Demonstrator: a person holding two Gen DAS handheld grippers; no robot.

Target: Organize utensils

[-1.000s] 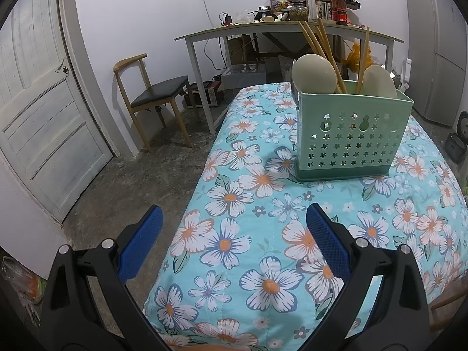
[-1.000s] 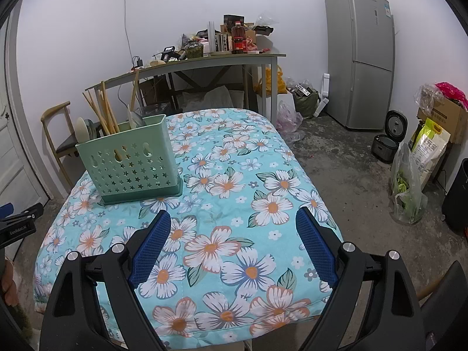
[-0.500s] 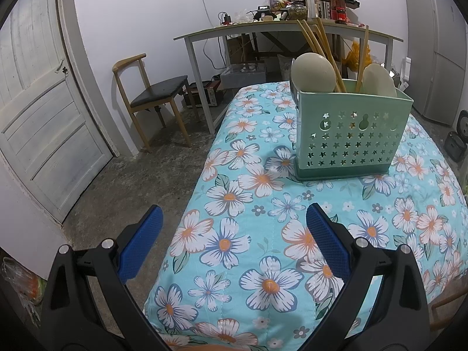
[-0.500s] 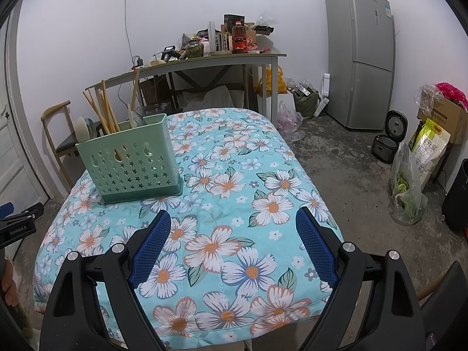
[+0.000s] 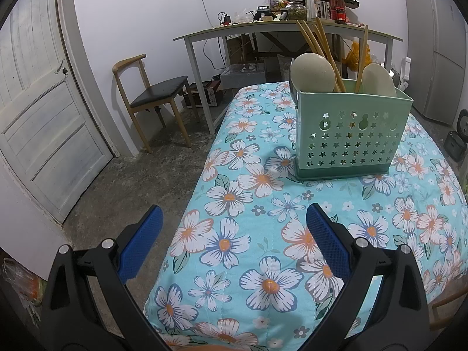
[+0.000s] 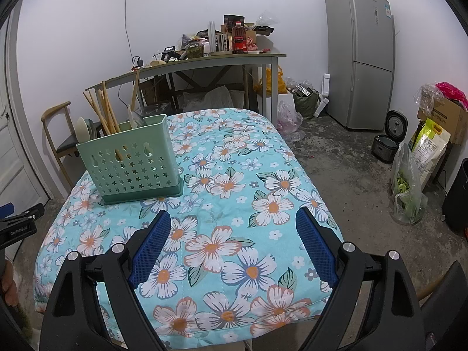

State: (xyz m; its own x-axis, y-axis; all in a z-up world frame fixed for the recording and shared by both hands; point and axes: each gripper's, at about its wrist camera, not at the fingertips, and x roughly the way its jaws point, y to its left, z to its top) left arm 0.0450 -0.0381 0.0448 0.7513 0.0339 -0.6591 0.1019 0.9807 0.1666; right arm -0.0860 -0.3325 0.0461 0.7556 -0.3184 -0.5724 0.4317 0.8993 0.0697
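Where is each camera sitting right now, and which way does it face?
Left wrist: behind the left tongs, facing along the table's left edge toward the green basket, door and chair; only its open blue fingers show.
Right wrist: behind the right tongs, facing across the table toward the fridge; the left tongs peek in.
Shared: basket, table, desk.

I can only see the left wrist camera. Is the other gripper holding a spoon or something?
Observer: No. The right hand-held gripper is open and empty, above the flowery tablecloth.
Operator: What's over by that wall?
Observer: A cardboard box with a pink bag on top.
Operator: Can you see my gripper from there?
Observer: Yes, the left hand-held gripper peeks in at the picture's left edge.
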